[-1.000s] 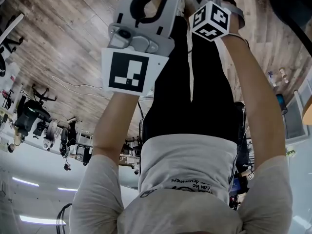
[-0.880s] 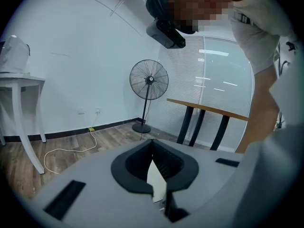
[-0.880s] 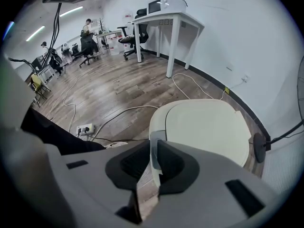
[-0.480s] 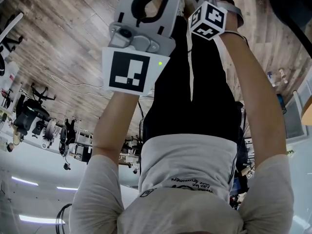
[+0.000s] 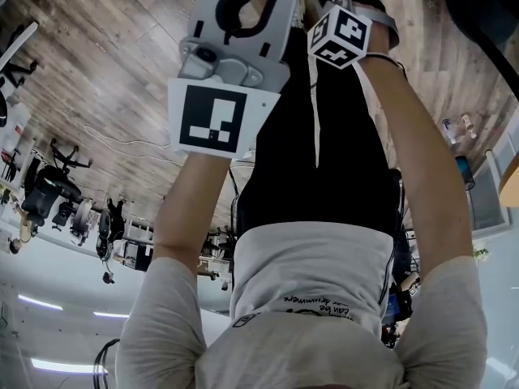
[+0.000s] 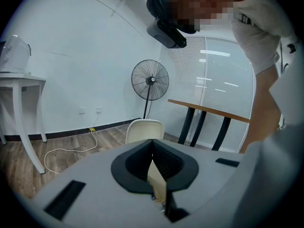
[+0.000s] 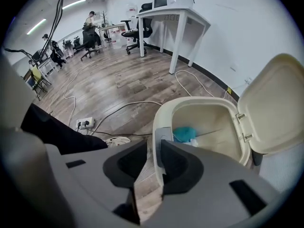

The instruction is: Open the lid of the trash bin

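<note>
The right claw (image 7: 153,148) has its jaws slightly spread and pinches nothing. Just beyond its tips stands the cream trash bin (image 7: 164,122), its lid (image 7: 273,103) swung up at the far right. The left claw (image 6: 152,144) is pressed together at its tips, also empty, with a fan (image 6: 150,80) far beyond it.

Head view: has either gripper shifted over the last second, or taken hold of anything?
Only slightly. The black-and-white marker cube on the right gripper drifted a little toward the left gripper. A green light that showed briefly on the left gripper's square marker plate is off again. No grasp or release shows; both arms otherwise stayed put.
</note>
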Demonstrator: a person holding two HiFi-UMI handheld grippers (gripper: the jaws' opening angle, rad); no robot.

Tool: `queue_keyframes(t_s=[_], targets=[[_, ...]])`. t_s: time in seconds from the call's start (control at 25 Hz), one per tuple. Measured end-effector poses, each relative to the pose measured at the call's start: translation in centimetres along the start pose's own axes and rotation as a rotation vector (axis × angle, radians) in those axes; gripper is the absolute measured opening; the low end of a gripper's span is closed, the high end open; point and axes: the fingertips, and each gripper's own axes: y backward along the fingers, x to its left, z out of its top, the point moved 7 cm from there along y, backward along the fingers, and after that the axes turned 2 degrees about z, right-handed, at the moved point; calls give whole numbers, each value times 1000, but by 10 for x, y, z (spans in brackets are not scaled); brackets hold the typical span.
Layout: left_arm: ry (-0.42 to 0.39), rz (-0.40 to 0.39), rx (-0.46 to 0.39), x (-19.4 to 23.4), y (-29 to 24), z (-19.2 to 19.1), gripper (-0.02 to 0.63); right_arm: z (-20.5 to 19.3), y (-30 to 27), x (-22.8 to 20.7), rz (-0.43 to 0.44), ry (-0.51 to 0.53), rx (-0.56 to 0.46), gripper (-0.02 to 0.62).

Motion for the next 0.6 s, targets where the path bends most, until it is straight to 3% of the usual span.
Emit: queue_keyframes(t_s=[0.12, 0.6], targets=[[-3, -4, 6, -1, 0, 0, 15, -1, 3, -1, 12, -32, -14, 112], [-14, -1, 15, -4, 8, 12, 15, -8, 51, -24, -43, -236, -130, 91]])
